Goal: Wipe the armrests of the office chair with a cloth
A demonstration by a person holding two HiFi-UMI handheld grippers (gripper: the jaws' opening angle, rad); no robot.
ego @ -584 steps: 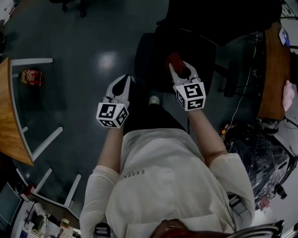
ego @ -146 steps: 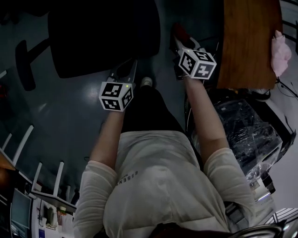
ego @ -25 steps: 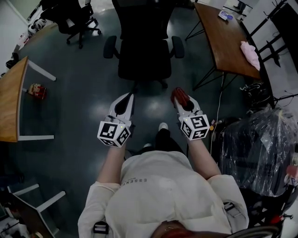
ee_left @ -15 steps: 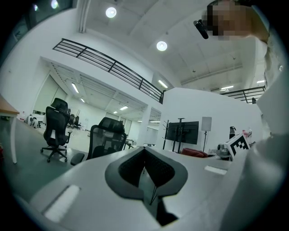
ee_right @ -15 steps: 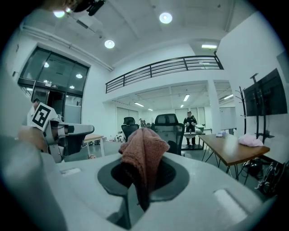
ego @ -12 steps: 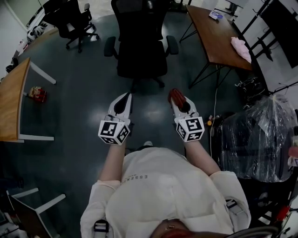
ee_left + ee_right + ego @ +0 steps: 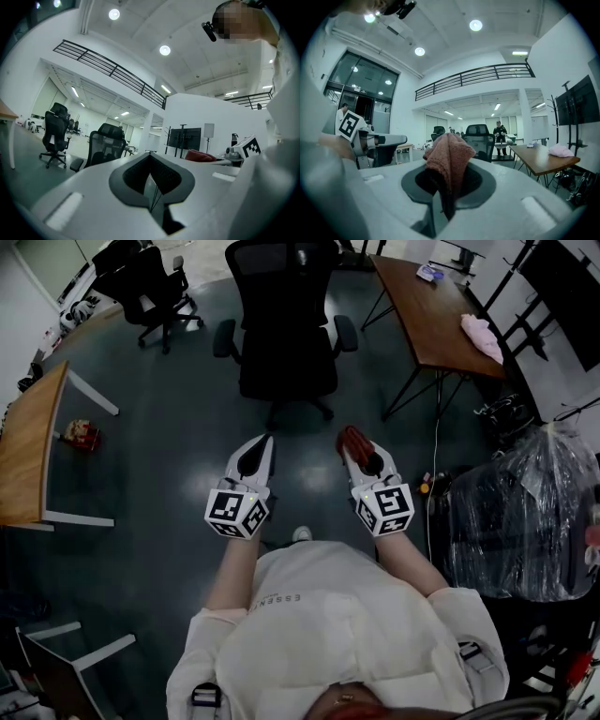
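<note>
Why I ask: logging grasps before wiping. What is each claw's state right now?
Left claw: closed, nothing in it.
Right claw: closed on a reddish-brown terry cloth.

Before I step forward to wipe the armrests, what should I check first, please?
1. Is the cloth clamped in the right gripper? ok.
2. Is the left gripper shut and empty? ok.
3. Does the office chair show both armrests? ok.
4. Are the armrests within reach of either gripper? not ok, open floor lies between.
5. Are the armrests dirty? cannot tell.
</note>
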